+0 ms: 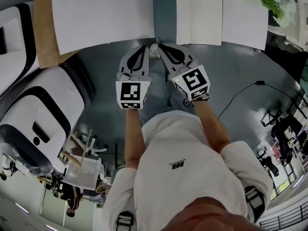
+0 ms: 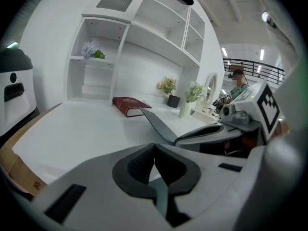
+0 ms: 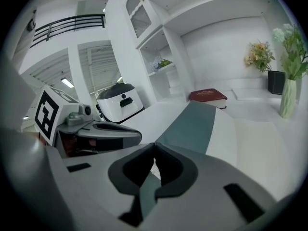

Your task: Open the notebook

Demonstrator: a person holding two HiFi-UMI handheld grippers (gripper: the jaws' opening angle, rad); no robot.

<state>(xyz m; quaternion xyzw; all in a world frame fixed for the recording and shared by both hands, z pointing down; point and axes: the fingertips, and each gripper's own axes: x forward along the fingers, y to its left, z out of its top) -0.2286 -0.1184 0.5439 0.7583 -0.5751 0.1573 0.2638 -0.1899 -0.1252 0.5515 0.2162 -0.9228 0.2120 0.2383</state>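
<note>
The notebook lies open at the near edge of the white table [image 1: 96,18]. Its grey-green cover [image 1: 164,13] stands slanted up on the left and a blank white page [image 1: 199,18] lies on the right. The left gripper view shows the cover [image 2: 159,125] edge-on, and the right gripper view shows its inner face [image 3: 190,124]. My left gripper [image 1: 144,49] and right gripper [image 1: 161,47] hang side by side just below the table edge, in front of the cover and apart from it. In their own views the left gripper [image 2: 154,150] and right gripper [image 3: 154,150] are both shut with nothing between the pads.
A red book [image 2: 130,105] lies farther back on the table, near white wall shelves [image 2: 144,32]. A vase with flowers [image 1: 274,1] stands at the table's right end. A white machine [image 1: 38,124] stands on the floor at the left. A brown strip [image 1: 44,28] borders the table's left side.
</note>
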